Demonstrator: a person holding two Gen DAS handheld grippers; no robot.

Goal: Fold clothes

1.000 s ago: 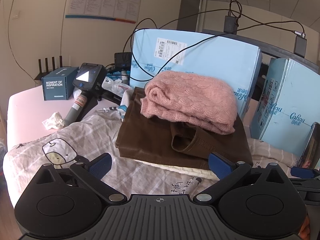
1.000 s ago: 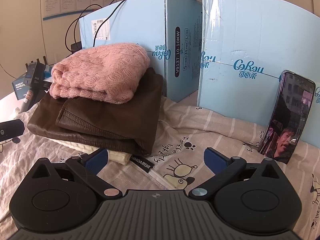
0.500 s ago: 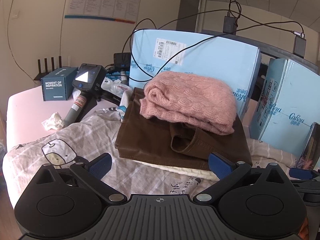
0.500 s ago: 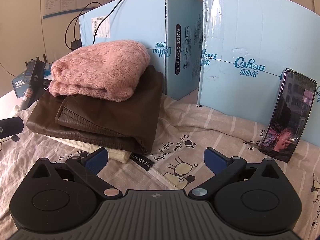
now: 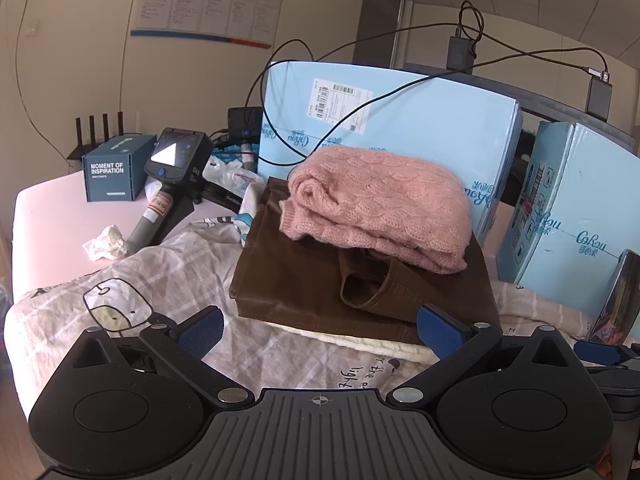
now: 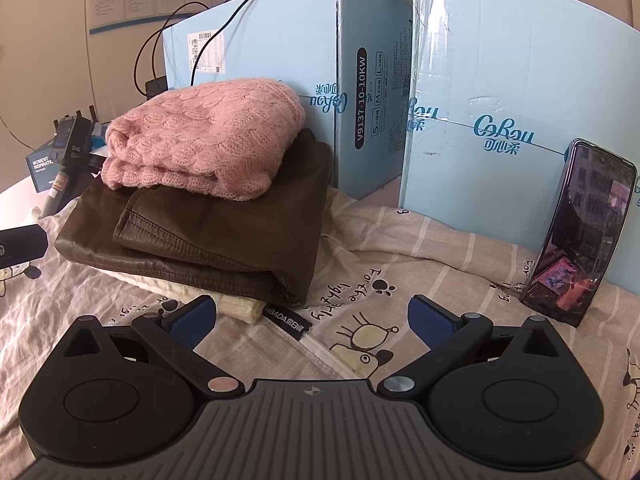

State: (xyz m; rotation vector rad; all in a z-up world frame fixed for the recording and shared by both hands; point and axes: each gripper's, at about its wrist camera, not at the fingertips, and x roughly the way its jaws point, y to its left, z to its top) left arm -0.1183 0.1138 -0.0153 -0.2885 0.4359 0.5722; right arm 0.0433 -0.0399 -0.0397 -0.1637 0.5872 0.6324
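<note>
A folded pink knit sweater (image 5: 380,204) (image 6: 204,144) lies on top of a folded brown garment (image 5: 304,280) (image 6: 224,236), which lies on a folded cream one (image 6: 236,304). The stack rests on a striped cartoon-print sheet (image 5: 120,280) (image 6: 400,264). My left gripper (image 5: 320,328) is open and empty just in front of the stack. My right gripper (image 6: 312,316) is open and empty, near the stack's front right corner. The right gripper's fingertip (image 5: 596,352) shows at the left wrist view's right edge.
Light blue cartons (image 5: 400,116) (image 6: 500,92) stand behind the stack, with cables over them. A phone (image 6: 580,232) leans on the right carton. To the left lie a handheld device (image 5: 168,184), a dark blue box (image 5: 112,174) and a crumpled tissue (image 5: 106,242).
Both views shift only slightly; the right gripper has drifted a little to the left. Both grippers stay open and the stack has not moved.
</note>
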